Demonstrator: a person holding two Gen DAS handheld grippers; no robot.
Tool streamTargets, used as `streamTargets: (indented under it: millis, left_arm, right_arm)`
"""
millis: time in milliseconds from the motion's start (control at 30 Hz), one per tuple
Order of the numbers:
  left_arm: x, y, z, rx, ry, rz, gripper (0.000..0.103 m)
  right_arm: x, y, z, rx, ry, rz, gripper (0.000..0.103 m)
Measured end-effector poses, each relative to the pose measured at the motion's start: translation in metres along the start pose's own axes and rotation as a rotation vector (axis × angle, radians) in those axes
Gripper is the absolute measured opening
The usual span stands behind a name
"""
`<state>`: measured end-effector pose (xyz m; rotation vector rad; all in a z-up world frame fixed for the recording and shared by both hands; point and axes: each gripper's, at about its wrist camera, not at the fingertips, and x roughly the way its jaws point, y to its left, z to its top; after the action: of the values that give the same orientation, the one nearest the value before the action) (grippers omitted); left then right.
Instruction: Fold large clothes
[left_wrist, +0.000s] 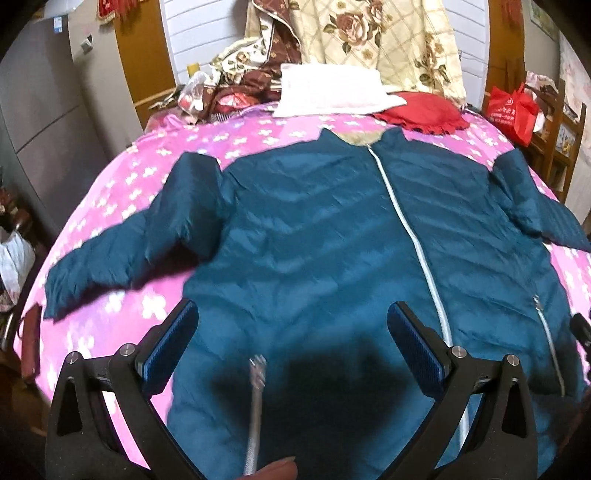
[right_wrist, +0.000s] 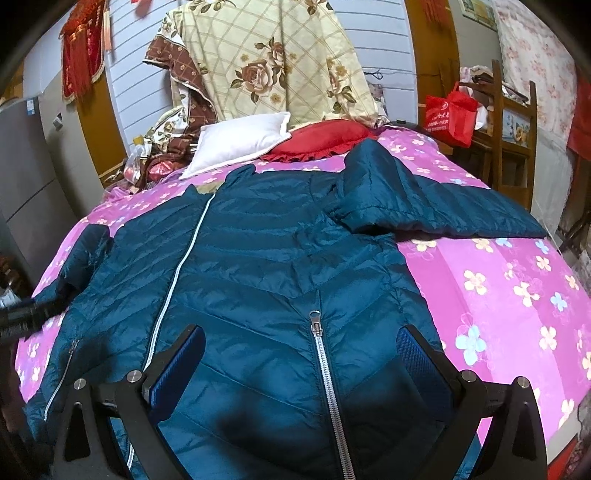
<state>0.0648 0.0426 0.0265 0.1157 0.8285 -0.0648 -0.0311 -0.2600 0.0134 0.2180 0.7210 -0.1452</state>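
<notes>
Pink bedspread (right_wrist: 498, 280) bears the jacket (right_wrist: 258, 266) beneath both gaping, empty hand-held grippers (left_wrist: 291, 332) (right_wrist: 301, 354).

A bedroom in a lived-in home. A bed (right_wrist: 498, 295) with a pink flowered cover filled the room; a white pillow (right_wrist: 240, 142) and a red cushion (right_wrist: 321, 142) lay at its head, beneath a rose-patterned quilt (right_wrist: 266, 62) hung against the white slatted wall (right_wrist: 129, 92). A red shopping bag (right_wrist: 452, 110) rested on a wooden chair (right_wrist: 513, 147) beside the bed.
</notes>
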Motion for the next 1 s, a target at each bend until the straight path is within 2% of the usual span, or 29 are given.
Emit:
streamTargets:
  millis: [167, 233, 400, 700, 800, 900, 1000]
  left_arm:
    - [0.037, 0.015, -0.024, -0.064, 0.078, -0.085, 0.103]
    - [0.049, 0.014, -0.032, -0.077, 0.152, -0.087, 0.103]
    - [0.035, 0.001, -0.028, -0.046, 0.058, -0.099, 0.103]
    - [0.037, 0.0, -0.027, -0.076, 0.052, -0.182, 0.103]
    - [0.03, -0.001, -0.025, -0.09, -0.003, -0.195, 0.103]
    - [0.025, -0.003, -0.024, -0.067, -0.043, -0.15, 0.103]
    - [0.023, -0.013, -0.025, -0.009, -0.039, -0.084, 0.103]
  right_arm:
    - [-0.001, 0.005, -0.001, -0.018, -0.005, -0.022, 0.103]
    - [0.0, 0.008, -0.001, -0.031, -0.004, -0.033, 0.103]
    - [0.0, 0.01, -0.001, -0.042, -0.007, -0.052, 0.103]
    - [-0.002, 0.013, -0.002, -0.034, -0.017, -0.054, 0.103]
    - [-0.004, 0.011, -0.002, -0.023, -0.026, -0.049, 0.103]
    - [-0.006, 0.01, -0.002, -0.011, -0.044, -0.046, 0.103]
    - [-0.008, 0.009, -0.001, -0.011, -0.052, -0.05, 0.103]
